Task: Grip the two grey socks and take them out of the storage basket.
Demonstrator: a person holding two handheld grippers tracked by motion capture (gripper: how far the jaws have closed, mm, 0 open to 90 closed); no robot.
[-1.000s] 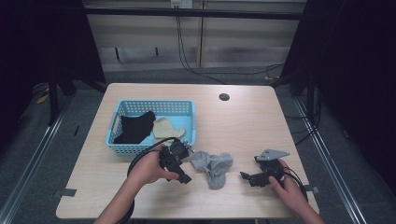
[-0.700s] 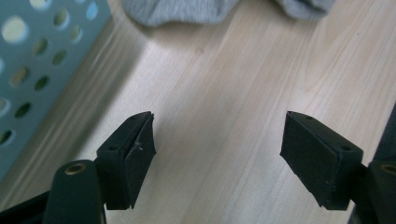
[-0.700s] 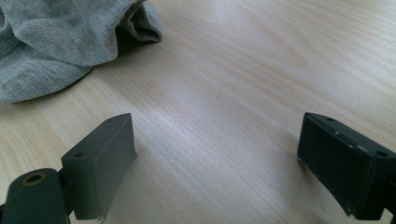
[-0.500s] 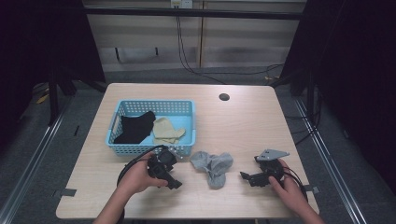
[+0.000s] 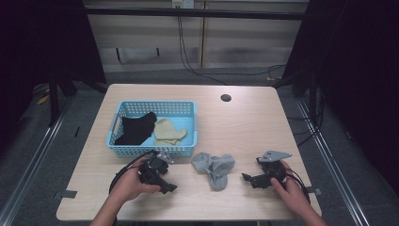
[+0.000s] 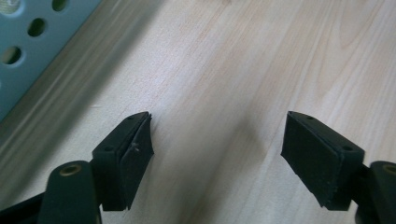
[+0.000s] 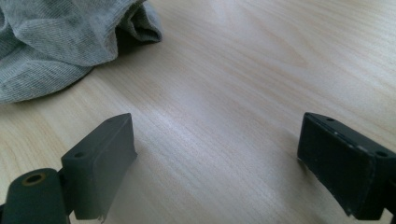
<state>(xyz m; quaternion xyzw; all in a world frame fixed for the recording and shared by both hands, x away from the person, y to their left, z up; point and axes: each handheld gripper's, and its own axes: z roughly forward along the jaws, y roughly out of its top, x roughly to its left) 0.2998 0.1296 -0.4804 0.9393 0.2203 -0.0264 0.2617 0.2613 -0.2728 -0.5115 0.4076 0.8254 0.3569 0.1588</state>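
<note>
Sorting of clothing into blue basket (image 5: 155, 149) judged underway | grey garment (image 5: 214, 167) left crumpled beside basket's front right corner | left gripper (image 5: 162, 181) and right gripper (image 5: 248, 178) spread, nothing pinched, jaws aimed toward the garment.

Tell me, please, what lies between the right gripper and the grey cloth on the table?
Nothing: in the right gripper view, bare wood runs from the open right gripper to the grey cloth; the high view shows the same gap.
</note>
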